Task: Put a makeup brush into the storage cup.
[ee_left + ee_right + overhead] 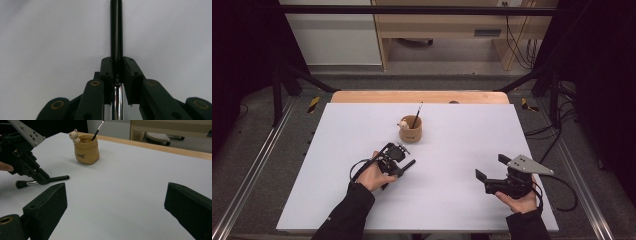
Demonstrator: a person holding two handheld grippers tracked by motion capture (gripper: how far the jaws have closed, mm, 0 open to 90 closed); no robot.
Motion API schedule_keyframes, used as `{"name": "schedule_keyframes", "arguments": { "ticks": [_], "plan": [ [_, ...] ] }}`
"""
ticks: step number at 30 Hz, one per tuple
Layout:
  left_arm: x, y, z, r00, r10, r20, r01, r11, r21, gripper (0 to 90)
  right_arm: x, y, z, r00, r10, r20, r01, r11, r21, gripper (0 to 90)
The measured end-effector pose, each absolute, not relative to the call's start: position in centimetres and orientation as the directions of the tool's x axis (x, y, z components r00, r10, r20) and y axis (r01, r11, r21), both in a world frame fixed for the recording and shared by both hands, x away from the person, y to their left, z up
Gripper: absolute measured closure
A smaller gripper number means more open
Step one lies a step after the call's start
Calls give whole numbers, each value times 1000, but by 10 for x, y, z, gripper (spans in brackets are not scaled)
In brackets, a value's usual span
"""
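Black makeup brush (41, 181) lies flat on the white table (452, 200), left of centre, with the left gripper (398, 161) clamped on its handle just ahead of the chrome ferrule. Left gripper view confirms it: jaws narrow, pads tight on both sides of the black handle (116, 30), no gap.

Risks, judged from here:
- Grip sits near the ferrule, so the long handle end overhangs; on lift the brush may pivot or swing in the pads.
- Round, smooth handle, so it could roll or slip if the squeeze eases.
- Brush is flat on the surface; a jaw tip may drag on the table as it comes up.
- Tan bag-shaped holder (410, 129) stands just beyond, already carrying a thin brush (417, 114) and a small bear figure (403, 124) on its rim. The mouth is narrow and the holder looks light, so a skewed entry could tip it or knock the thin brush.

Room: plenty of bare table between holder and right side. Near edge is close to the person's forearms; far wooden edge lies well behind the holder.

Right gripper (493, 172) rests at the near right, jaws wide, nothing between them, well apart from the work.
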State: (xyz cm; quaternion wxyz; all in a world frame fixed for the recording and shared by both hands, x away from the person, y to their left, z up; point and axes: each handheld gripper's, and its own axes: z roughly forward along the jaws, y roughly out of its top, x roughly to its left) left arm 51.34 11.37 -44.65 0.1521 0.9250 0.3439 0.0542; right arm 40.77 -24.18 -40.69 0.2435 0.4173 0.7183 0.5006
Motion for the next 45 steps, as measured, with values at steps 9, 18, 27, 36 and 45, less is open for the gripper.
{"name": "schedule_keyframes", "arguments": {
  "ticks": [9, 18, 27, 36, 45],
  "plan": [
    [514, 114, -446, 787, 617, 5, 585, -749, 312, 788, 408, -241, -407, -536, 842, 65, 358, 157, 920, 52],
    [512, 117, -438, 811, 585, -17, 553, -757, 347, 790, 408, -236, -403, -546, 836, 49, 354, 177, 918, 56],
    [498, 126, -414, 844, 536, -15, 498, -774, 391, 790, 408, -227, -395, -562, 827, 3, 338, 226, 913, 57],
    [483, 125, -392, 879, 477, -1, 429, -791, 436, 790, 409, -210, -381, -601, 796, -77, 309, 319, 896, 58],
    [470, 121, -377, 909, 418, -2, 369, -802, 470, 790, 409, -186, -365, -656, 738, -158, 272, 427, 863, 60]
  ]
}}
